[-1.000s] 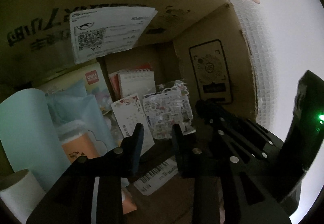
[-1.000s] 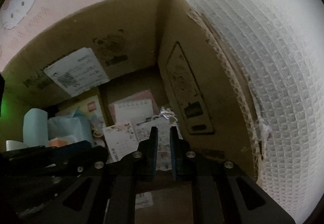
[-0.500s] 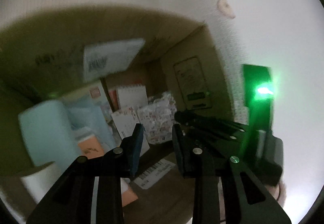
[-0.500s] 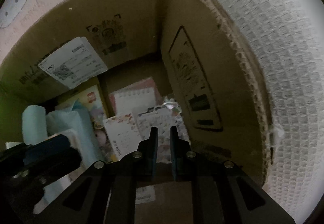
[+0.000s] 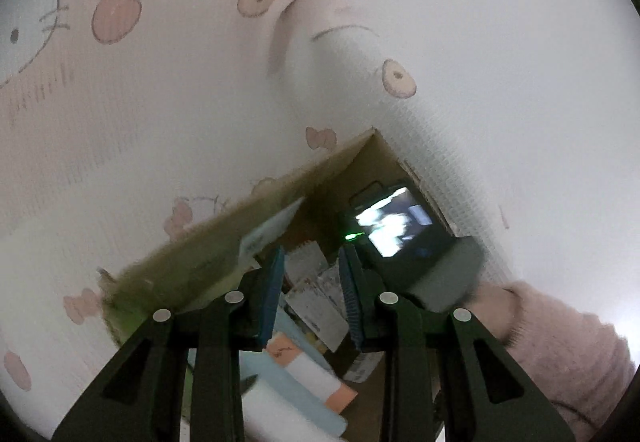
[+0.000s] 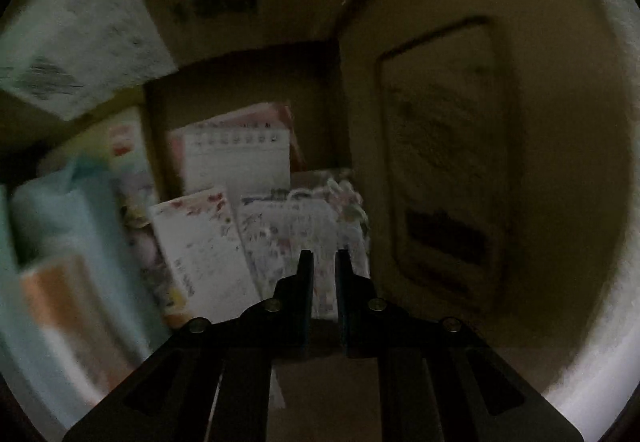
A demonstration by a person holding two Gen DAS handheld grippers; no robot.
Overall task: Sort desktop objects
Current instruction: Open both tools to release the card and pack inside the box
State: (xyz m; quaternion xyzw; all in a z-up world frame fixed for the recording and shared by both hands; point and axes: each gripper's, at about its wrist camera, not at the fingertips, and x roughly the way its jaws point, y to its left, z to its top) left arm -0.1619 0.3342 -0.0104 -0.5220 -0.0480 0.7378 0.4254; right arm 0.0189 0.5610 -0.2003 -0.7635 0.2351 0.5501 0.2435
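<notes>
A brown cardboard box (image 5: 208, 254) stands open on a pale patterned cloth, its inside wall (image 6: 440, 162) close in the right wrist view. It holds stationery: a floral sticker sheet (image 6: 296, 226), a white flowered card (image 6: 200, 246), a grid notepad (image 6: 236, 162), pale blue packs (image 6: 68, 218) and an orange-and-white pack (image 5: 308, 370). My left gripper (image 5: 312, 294) is open and empty, above the box's near rim. My right gripper (image 6: 322, 262) is deep inside the box, jaws narrowly apart and empty, just above the sticker sheet. Its body (image 5: 404, 242) shows in the left wrist view.
A white shipping label (image 6: 76, 38) is stuck on the box's back wall. The Hello Kitty cloth (image 5: 160, 54) surrounds the box. A pink-sleeved arm (image 5: 552, 342) holds the right gripper at the right.
My left gripper has pulled back up out of the box, jaws still apart. My right gripper has pushed deeper into the box toward the sticker sheet.
</notes>
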